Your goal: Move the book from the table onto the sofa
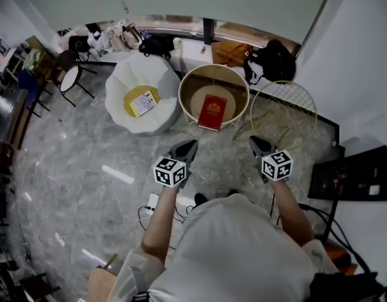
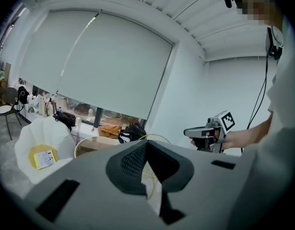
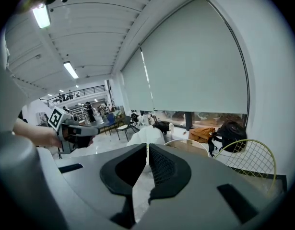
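A red book point(image 1: 212, 112) lies flat on the round wooden table point(image 1: 192, 83) with a raised rim. To its left stands the white sofa chair point(image 1: 127, 74), with a yellow cushion point(image 1: 135, 99) and a small booklet on its seat. My left gripper point(image 1: 188, 145) is held in the air short of the table, shut with nothing in it. My right gripper point(image 1: 255, 141) hangs to the right at the same height, also shut and empty. In the left gripper view the jaws point(image 2: 147, 146) meet in front of the table point(image 2: 92, 143) and sofa point(image 2: 37, 133). In the right gripper view the shut jaws point(image 3: 147, 150) point toward the table point(image 3: 185, 144).
A round yellow wire table point(image 1: 284, 112) stands right of the wooden one. Bags point(image 1: 272, 60) and boxes line the window wall. A black stand point(image 1: 353, 181) is at my right, chairs point(image 1: 70, 77) at the far left, and cables point(image 1: 158, 206) lie on the floor by my feet.
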### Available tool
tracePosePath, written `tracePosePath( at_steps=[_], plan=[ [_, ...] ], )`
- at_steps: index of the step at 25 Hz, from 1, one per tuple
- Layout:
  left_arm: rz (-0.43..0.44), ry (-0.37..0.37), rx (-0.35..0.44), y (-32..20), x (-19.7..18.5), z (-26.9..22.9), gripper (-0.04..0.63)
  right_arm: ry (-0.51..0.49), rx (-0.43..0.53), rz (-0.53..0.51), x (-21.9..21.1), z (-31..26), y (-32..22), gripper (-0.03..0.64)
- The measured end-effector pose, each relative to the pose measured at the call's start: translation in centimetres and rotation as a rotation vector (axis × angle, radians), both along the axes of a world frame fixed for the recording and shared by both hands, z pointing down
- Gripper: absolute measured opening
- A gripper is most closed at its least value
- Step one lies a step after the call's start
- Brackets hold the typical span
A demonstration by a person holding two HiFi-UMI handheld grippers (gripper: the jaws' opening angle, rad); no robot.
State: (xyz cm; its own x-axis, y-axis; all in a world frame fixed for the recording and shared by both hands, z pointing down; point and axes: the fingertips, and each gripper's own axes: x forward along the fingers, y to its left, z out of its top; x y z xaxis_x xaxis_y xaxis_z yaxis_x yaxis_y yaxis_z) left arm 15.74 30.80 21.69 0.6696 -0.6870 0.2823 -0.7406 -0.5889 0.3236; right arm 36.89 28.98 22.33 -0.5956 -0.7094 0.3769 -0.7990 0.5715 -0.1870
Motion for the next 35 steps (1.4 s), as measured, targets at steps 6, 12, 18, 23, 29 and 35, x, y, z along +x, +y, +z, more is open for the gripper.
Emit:
tracePosePath(
  at_steps=[6,12,18,23,29,35],
  plan=[
    [0.02,0.0,-0.004,0.4,-1.2,0.4,0.002,0.006,-0.006,0.019,-1.2,0.6,0.8,0.041],
    [0.047,-0.003,0.001,0.8,-3.0,0.7,0.002,0.016,-0.019,0.044,-2.9,1.6,1.8,0.041],
    [0.063,-0.018,0.009,0.7,-4.8,0.8,0.002,0.018,-0.026,0.048,-5.1,2.0,2.3,0.041],
    [0.065,-0.014,0.008,0.9,-5.9,1.1,0.002,0.025,-0.031,0.046,-6.4,2.4,2.3,0.041],
    [0.058,-0.014,0.004,0.1,-7.0,1.5,0.002,0.025,-0.035,0.05,-7.4,2.6,1.3,0.043],
    [0.045,-0.014,-0.001,-1.6,-7.9,1.8,0.002,0.032,-0.046,0.038,-8.3,2.9,-0.5,0.043]
  ],
)
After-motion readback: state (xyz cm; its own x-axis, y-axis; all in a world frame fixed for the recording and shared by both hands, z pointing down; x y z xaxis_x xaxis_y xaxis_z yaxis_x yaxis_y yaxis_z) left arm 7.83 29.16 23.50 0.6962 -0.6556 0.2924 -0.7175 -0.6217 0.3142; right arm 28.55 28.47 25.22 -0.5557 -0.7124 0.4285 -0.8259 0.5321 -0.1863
